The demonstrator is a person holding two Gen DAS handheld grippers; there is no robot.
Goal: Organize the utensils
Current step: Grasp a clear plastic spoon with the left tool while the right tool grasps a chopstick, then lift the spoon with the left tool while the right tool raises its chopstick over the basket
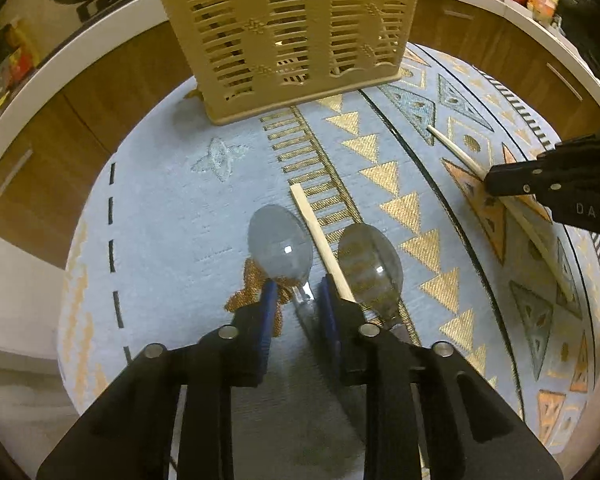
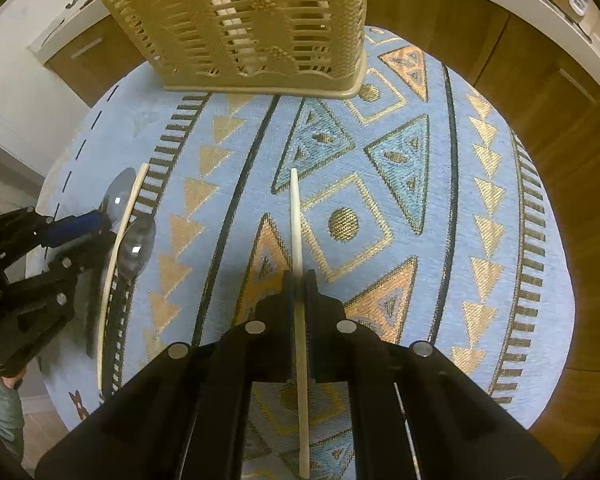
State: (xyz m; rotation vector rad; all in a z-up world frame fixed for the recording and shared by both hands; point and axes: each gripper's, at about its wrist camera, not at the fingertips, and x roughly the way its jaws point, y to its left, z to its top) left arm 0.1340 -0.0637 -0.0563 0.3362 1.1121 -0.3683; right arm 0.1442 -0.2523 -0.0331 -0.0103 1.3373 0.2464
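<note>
Before the slotted basket [image 2: 260,28], the right gripper [image 2: 299,276] clamps one chopstick [image 2: 298,216], while the left gripper [image 1: 296,288] stands slightly parted over a spoon [image 1: 280,242].

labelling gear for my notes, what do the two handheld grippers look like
Both are black angular frames with round silver bolt heads. The left gripper has blue finger pads; the right gripper has black fingers, and its side carries pale lettering reading "DAS" in the left wrist view.
</note>
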